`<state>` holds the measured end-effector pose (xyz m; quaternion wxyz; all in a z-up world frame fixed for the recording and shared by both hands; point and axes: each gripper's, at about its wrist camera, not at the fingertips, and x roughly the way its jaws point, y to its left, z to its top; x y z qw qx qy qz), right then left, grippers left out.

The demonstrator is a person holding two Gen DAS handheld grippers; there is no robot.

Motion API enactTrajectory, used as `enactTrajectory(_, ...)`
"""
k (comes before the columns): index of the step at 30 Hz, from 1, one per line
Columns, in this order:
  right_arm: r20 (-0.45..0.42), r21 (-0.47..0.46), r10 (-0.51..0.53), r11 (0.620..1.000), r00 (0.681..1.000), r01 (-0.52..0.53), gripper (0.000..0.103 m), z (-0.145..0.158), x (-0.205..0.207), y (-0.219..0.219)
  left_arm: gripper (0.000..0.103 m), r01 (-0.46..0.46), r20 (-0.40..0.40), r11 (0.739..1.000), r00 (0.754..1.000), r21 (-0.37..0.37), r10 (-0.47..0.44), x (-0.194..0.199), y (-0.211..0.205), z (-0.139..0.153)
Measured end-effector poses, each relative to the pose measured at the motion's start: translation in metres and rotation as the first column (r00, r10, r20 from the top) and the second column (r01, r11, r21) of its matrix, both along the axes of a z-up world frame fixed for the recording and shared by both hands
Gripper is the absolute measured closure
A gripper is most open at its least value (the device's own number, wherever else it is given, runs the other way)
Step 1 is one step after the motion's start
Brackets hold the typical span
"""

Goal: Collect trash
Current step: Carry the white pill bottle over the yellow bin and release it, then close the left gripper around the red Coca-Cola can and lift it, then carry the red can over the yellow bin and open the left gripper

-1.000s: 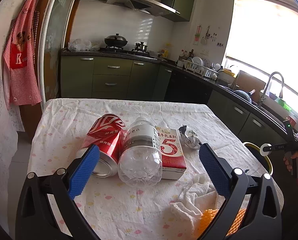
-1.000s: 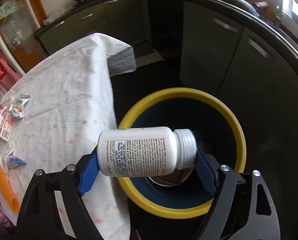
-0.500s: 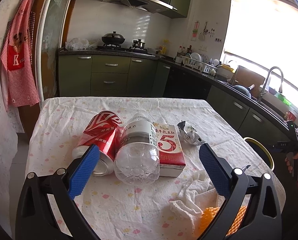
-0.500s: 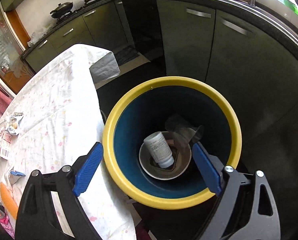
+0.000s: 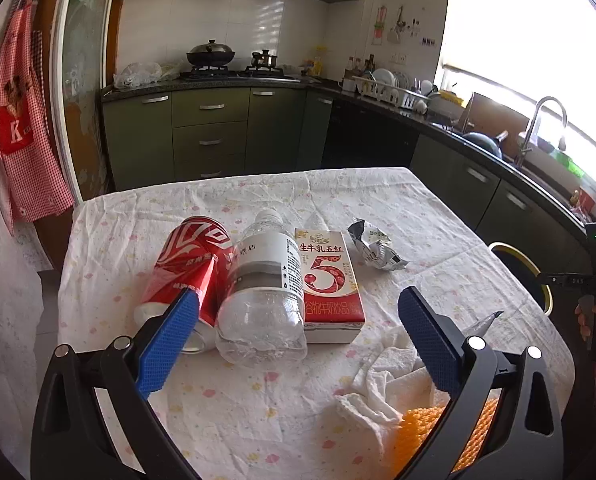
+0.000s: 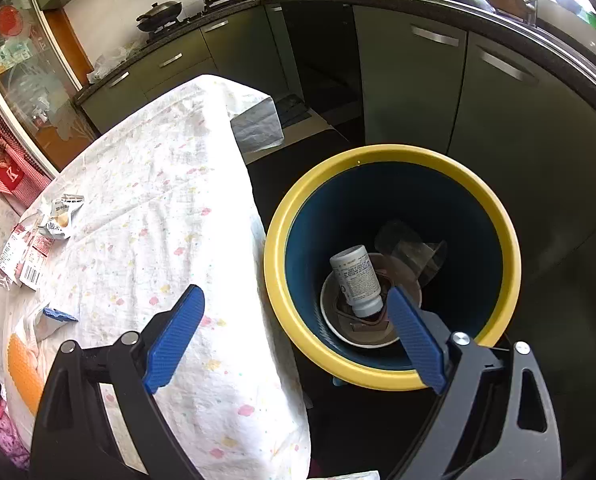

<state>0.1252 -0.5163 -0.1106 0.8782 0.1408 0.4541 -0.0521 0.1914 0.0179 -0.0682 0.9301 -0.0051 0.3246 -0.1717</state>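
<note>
In the left wrist view a red can [image 5: 186,268], a clear plastic bottle [image 5: 264,292] and a red-and-white carton [image 5: 327,280] lie side by side on the table, with a crumpled foil wrapper [image 5: 373,246] to their right. My left gripper [image 5: 294,334] is open and empty just in front of the bottle. In the right wrist view my right gripper [image 6: 294,326] is open and empty above the yellow-rimmed blue bin [image 6: 278,264]. A white pill bottle [image 6: 355,280] lies inside the bin on a paper bowl [image 6: 329,316].
A white crumpled tissue [image 5: 385,380] and an orange mesh scrubber [image 5: 421,432] lie at the table's near right. The bin stands on the floor beside the table's right edge [image 6: 254,216]. Dark green kitchen cabinets [image 6: 417,80] stand behind the bin.
My right gripper opened and let go of the white pill bottle, which fell into the bin. It then rose and shifted left. My left gripper drew back slightly from the bottle.
</note>
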Motion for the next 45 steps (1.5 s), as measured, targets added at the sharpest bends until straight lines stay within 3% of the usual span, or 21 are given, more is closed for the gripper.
enactTrajectory(4, 0.01, 0.013, 0.007, 1.0, 1.0, -0.008, 0.015, 0.0, -0.002, 0.001, 0.005, 0.015, -0.054, 0.996, 0.998, 0.083, -0.011, 0.024, 0.007, 0.014)
enactTrajectory(8, 0.008, 0.025, 0.007, 1.0, 1.0, -0.008, 0.015, -0.003, -0.004, 0.0, 0.005, 0.046, -0.147, 0.992, 0.989, 0.119, -0.028, 0.059, 0.025, 0.017)
enactTrajectory(14, -0.002, 0.031, 0.004, 1.0, 1.0, -0.003, 0.015, -0.005, -0.003, -0.001, 0.015, 0.053, -0.336, 0.996, 0.941, 0.067, -0.028, 0.104, 0.052, -0.007)
enactTrajectory(18, -0.008, 0.032, 0.002, 0.999, 1.0, -0.001, 0.015, -0.006, -0.002, 0.0, 0.017, 0.056, -0.399, 0.995, 0.917, 0.083, -0.019, 0.118, 0.059, -0.021)
enactTrajectory(26, -0.021, 0.032, 0.017, 0.999, 1.0, -0.016, 0.014, -0.01, 0.006, 0.005, 0.017, 0.055, -0.482, 0.994, 0.876, 0.092, -0.004, 0.14, 0.061, -0.038)
enactTrajectory(32, -0.035, 0.035, 0.033, 0.999, 0.999, -0.032, 0.014, -0.015, 0.011, 0.01, 0.018, 0.083, -0.534, 0.987, 0.846, 0.141, 0.005, 0.151, 0.052, -0.055)
enactTrajectory(36, -0.038, 0.036, 0.036, 0.999, 0.999, -0.035, 0.014, -0.016, 0.012, 0.01, 0.034, 0.078, -0.549, 0.984, 0.836, 0.16, 0.023, 0.155, 0.049, -0.063)
enactTrajectory(42, -0.037, 0.042, 0.038, 0.998, 0.999, -0.037, 0.014, -0.018, 0.012, 0.01, 0.035, 0.067, -0.537, 0.982, 0.843, 0.176, 0.039, 0.155, 0.043, -0.063)
enactTrajectory(45, -0.036, 0.047, 0.042, 0.998, 0.998, -0.041, 0.014, -0.019, 0.011, 0.01, 0.035, 0.054, -0.501, 0.985, 0.864, 0.164, 0.036, 0.147, 0.046, -0.053)
